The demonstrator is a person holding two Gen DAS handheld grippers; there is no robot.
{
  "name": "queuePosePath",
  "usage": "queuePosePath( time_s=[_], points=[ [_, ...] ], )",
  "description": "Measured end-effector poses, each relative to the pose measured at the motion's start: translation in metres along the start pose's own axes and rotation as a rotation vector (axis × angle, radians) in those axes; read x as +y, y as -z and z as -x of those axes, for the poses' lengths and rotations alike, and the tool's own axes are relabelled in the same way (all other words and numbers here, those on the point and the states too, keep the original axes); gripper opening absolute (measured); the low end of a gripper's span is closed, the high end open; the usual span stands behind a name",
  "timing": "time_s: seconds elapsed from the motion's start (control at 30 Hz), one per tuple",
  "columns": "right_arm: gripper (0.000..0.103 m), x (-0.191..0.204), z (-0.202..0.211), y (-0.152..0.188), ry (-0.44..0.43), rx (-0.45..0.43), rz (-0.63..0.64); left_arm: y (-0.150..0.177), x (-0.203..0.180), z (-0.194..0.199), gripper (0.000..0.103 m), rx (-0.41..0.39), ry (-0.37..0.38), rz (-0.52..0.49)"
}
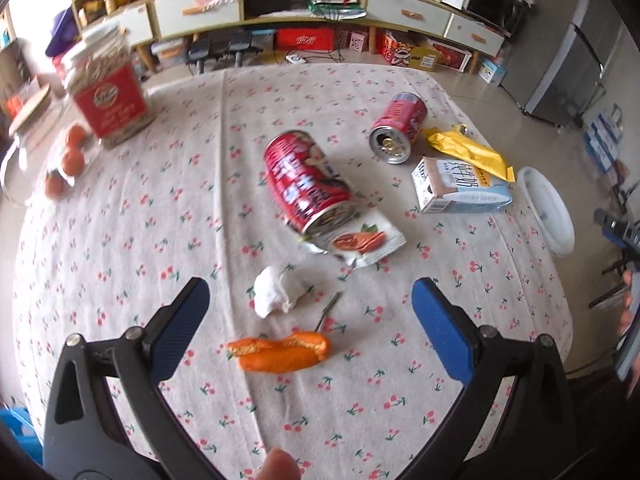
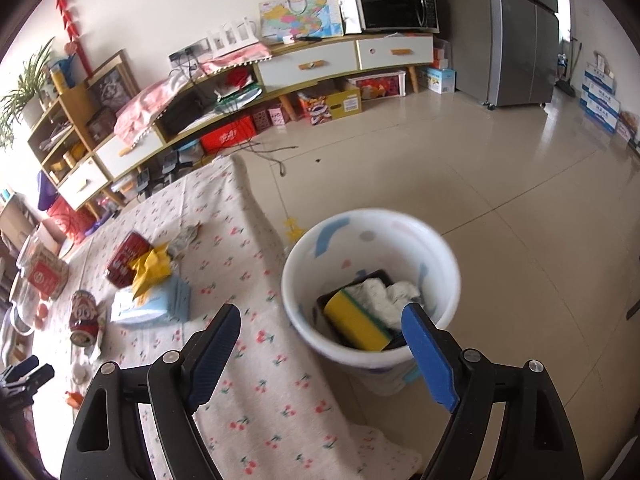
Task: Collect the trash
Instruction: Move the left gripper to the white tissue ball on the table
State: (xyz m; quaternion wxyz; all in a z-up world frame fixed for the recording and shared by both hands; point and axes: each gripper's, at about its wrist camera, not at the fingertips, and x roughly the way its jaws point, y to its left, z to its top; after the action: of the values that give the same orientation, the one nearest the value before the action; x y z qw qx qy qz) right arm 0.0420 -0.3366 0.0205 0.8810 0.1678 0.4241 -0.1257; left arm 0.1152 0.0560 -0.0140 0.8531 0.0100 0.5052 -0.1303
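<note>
My left gripper (image 1: 310, 290) hangs open over the cherry-print tablecloth (image 1: 120, 248), jaws wide with nothing between them. Just ahead lie a crumpled white tissue (image 1: 278, 290) and an orange peel (image 1: 282, 350). Beyond them a red can (image 1: 308, 184) rests on a snack wrapper (image 1: 360, 242); a second red can (image 1: 398, 126), a yellow wrapper (image 1: 470, 152) and a small carton (image 1: 460, 186) lie further right. My right gripper (image 2: 322, 318) stands open at the table's edge beside the white bin (image 2: 372, 284), which holds a yellow sponge (image 2: 356, 324), a tissue (image 2: 384, 296) and a dark tray.
A red-labelled jar (image 1: 110, 96) and oranges (image 1: 72, 158) stand at the table's far left. The bin (image 1: 546, 210) sits on the floor off the table's right edge. A low cabinet (image 2: 280, 72) and a fridge (image 2: 520, 32) line the far wall.
</note>
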Motion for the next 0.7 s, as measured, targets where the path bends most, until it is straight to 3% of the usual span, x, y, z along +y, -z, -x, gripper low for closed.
queuePosePath(
  time_s=[0.27,0.7],
  points=[
    [0.084,0.026,-0.01,0.015,0.004,0.042,0.072,0.011,0.031,-0.011,0.1,0.04,0.048,0.085],
    [0.084,0.068,-0.033,0.022,-0.01,0.086,0.158,0.006,0.034,-0.039,0.067,0.061,0.114,0.063]
  ],
)
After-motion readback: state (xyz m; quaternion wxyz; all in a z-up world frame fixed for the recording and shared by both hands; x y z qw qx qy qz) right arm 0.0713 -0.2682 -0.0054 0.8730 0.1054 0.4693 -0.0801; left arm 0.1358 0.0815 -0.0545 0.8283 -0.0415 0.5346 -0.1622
